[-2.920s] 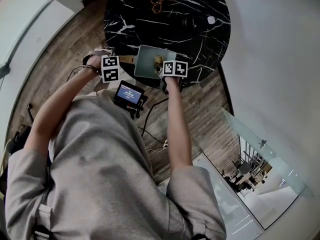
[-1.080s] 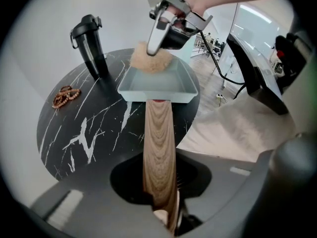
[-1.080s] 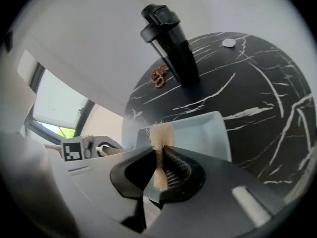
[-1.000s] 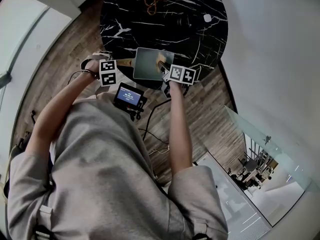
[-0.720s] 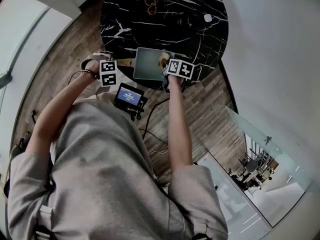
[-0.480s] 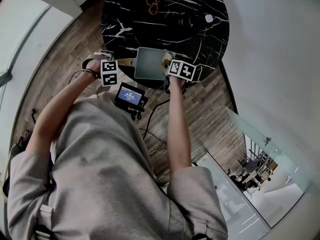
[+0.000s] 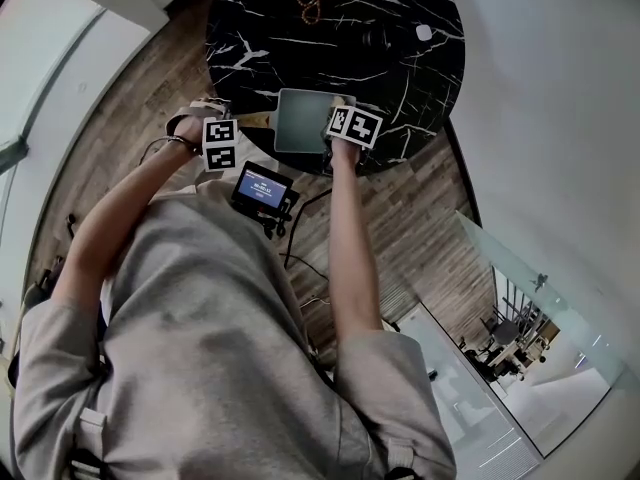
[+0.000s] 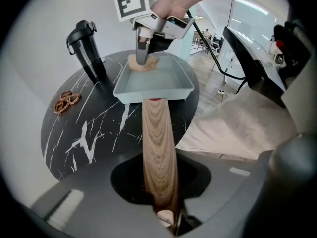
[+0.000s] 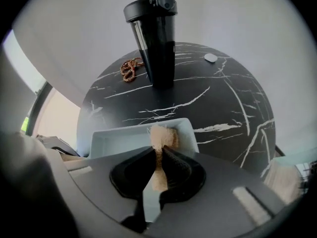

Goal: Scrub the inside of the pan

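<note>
The left gripper (image 8: 161, 200) has its fingers clenched on the near end of the pan's wooden handle (image 8: 157, 138). The handle runs straight out from between them to the pan (image 8: 176, 90), a shallow, pale blue-green rectangular one. It rests on the black, white-veined tabletop (image 8: 94, 133) just ahead of those fingers.

The right gripper (image 9: 159, 163) points steeply down, and its fingers (image 9: 179, 166) are pinched together on a tan, fibrous scrub pad (image 9: 162, 137). The pad's loose end sticks out past the fingertips and sits inside the pan, close to the wall farthest from the right fingers. Seen from the left gripper, the pad lies at the pan's end farthest from the left fingers, directly under the right fingertips.

Beyond the right fingers, past the pan's far rim, bare tabletop stretches to a black tumbler (image 9: 156, 38) standing upright, straight ahead. Just left of the tumbler, about as far out, lies a coil of brown beads (image 9: 131, 69). To the tumbler's right, well apart from it, a small white object (image 9: 210, 58) sits near the tabletop's far edge.
</note>
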`<action>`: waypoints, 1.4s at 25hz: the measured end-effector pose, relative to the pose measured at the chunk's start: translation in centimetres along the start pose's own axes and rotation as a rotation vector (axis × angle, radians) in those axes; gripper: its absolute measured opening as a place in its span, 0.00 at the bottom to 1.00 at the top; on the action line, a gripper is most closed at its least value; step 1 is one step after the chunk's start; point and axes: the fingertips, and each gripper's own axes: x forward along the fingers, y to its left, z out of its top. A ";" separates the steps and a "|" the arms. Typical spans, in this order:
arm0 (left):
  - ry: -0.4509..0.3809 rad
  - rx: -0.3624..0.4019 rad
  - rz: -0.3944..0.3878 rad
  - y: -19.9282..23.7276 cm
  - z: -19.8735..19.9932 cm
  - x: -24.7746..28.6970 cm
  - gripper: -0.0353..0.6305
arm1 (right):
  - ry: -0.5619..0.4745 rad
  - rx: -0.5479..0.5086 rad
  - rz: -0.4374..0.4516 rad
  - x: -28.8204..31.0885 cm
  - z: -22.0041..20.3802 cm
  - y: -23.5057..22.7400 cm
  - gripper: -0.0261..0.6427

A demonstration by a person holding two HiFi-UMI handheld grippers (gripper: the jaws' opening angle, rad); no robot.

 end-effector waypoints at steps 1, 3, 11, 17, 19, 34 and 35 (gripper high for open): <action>-0.001 0.002 0.001 0.0 0.0 0.0 0.15 | -0.001 0.027 0.036 0.3 0.0 0.4 0.11; 0.000 0.004 0.000 0.0 0.1 0.0 0.15 | -0.005 0.077 0.086 0.6 -0.1 0.7 0.11; 0.003 -0.004 0.004 -0.1 0.0 0.2 0.14 | 0.020 0.133 0.205 2.0 -0.7 2.1 0.11; -0.002 -0.010 0.009 0.0 0.0 0.2 0.14 | 0.008 0.117 0.184 2.4 -1.0 2.4 0.11; 0.000 -0.008 0.009 0.0 0.0 0.3 0.14 | 0.006 0.121 0.190 2.5 -1.0 2.4 0.11; 0.011 0.004 -0.001 -0.1 0.0 0.2 0.14 | 0.043 0.132 0.373 2.6 -1.7 7.5 0.10; 0.012 0.004 -0.001 -0.1 0.0 0.2 0.14 | 0.048 0.144 0.398 2.6 -1.8 8.1 0.10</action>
